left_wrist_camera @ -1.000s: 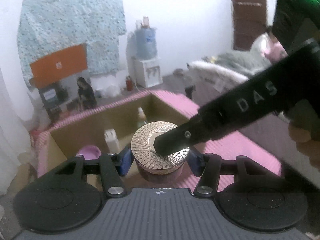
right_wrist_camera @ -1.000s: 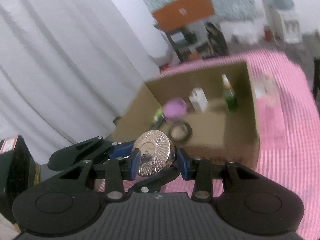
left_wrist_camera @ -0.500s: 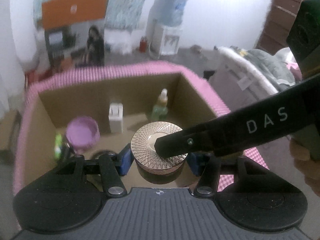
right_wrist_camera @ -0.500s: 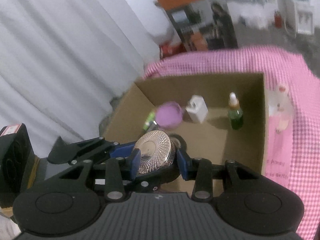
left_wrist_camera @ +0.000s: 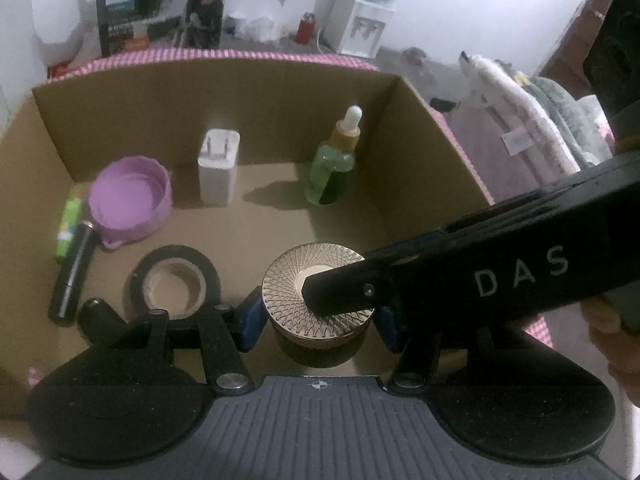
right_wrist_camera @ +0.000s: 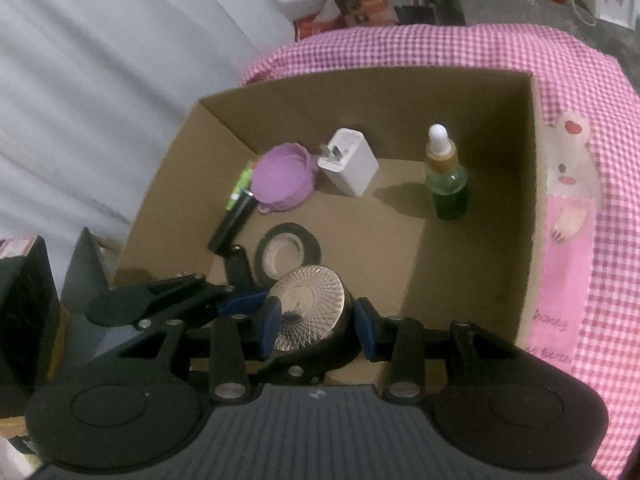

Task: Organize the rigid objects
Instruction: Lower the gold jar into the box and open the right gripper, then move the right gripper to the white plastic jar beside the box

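A dark jar with a rose-gold patterned lid (left_wrist_camera: 316, 280) hangs low inside the near end of a cardboard box (left_wrist_camera: 256, 100). My left gripper (left_wrist_camera: 318, 324) is shut on the jar's sides, its blue pads (left_wrist_camera: 250, 320) against the wall. My right gripper (right_wrist_camera: 318, 324) is shut on the same jar (right_wrist_camera: 316, 312), one pad on the lid's face and the other at its base. In the left wrist view, the right gripper's black finger (left_wrist_camera: 360, 292) lies across the lid. The jar looks tilted in the right wrist view.
On the box floor lie a black tape roll (left_wrist_camera: 174, 280), a purple cap (left_wrist_camera: 128, 200), a white plug charger (left_wrist_camera: 218, 168), a green dropper bottle (left_wrist_camera: 334, 164), and a black tube (left_wrist_camera: 72, 272) beside a green stick. Pink checked cloth (right_wrist_camera: 580, 80) lies under the box.
Both grippers have carried the jar forward and down, from above the box's near edge to inside it. The box contents now look larger and closer. The grips are unchanged.
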